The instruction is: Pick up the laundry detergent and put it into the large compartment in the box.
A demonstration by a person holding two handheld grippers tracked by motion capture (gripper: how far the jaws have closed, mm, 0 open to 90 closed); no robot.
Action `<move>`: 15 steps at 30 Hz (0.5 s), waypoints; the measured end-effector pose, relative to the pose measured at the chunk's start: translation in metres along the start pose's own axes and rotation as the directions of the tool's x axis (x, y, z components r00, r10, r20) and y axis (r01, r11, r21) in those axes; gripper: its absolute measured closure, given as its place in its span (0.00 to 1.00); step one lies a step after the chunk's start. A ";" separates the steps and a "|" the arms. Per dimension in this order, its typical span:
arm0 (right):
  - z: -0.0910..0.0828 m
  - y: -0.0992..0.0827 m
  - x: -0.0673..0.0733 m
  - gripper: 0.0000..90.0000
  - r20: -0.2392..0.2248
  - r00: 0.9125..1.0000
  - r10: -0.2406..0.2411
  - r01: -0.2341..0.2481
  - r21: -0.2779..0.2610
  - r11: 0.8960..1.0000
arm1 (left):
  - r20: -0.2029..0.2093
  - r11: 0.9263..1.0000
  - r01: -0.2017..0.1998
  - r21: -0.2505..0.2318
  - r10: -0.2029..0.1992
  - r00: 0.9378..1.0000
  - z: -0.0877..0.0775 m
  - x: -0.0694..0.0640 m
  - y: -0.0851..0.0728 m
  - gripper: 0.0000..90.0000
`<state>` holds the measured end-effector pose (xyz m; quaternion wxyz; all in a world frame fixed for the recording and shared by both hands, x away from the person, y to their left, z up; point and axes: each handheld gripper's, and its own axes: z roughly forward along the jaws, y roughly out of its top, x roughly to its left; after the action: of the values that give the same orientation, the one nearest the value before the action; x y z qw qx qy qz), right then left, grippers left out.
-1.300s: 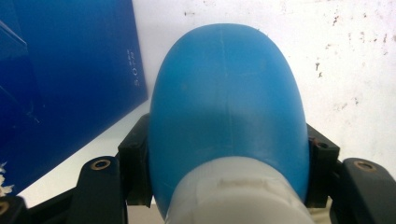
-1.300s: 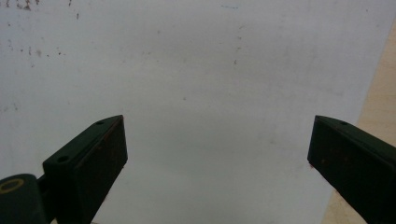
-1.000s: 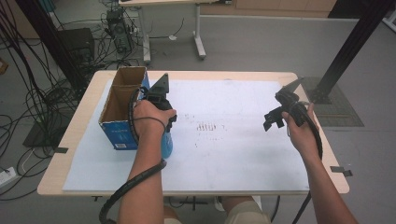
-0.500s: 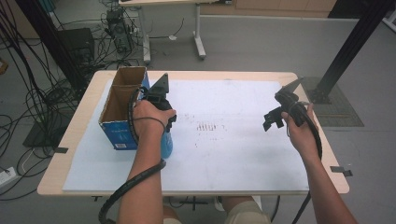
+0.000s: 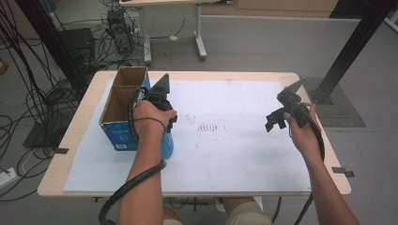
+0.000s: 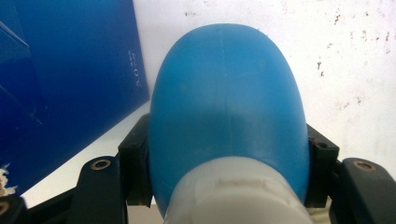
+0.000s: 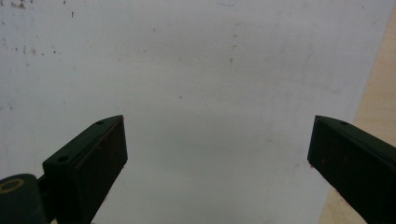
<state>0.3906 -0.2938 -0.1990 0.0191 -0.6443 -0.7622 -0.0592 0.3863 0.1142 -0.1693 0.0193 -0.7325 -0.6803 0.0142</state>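
Two grippers are in play, and just one is loaded: the left gripper (image 5: 162, 123) is clamped on a blue plastic bottle (image 6: 227, 116), its black jaws pressing on either side of the rounded body just above the white cap end, as the left gripper view shows. In the high view the bottle (image 5: 167, 144) hangs below the person's left hand (image 5: 149, 117), just beside the near right corner of the open cardboard box (image 5: 123, 108), whose blue outer wall sits close by in the left gripper view. Whether the bottle's base touches the white mat (image 5: 225, 140) or is a little above it, I cannot tell. The right gripper (image 5: 277, 119) hovers well apart over the right side of the mat, jaws spread wide with nothing between them. By my reading, the grasp is secured; what is left is probably carrying the bottle to its destination and letting go.
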 end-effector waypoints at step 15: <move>0.000 0.000 0.001 0.05 0.006 1.000 0.001 -0.001 0.002 1.000 | 0.003 1.000 -0.008 -0.001 0.008 1.000 0.000 0.001 0.000 0.42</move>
<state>0.3902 -0.2930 -0.1993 0.0173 -0.6449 -0.7620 -0.0566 0.3864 0.1155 -0.1693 0.0177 -0.7352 -0.6774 0.0150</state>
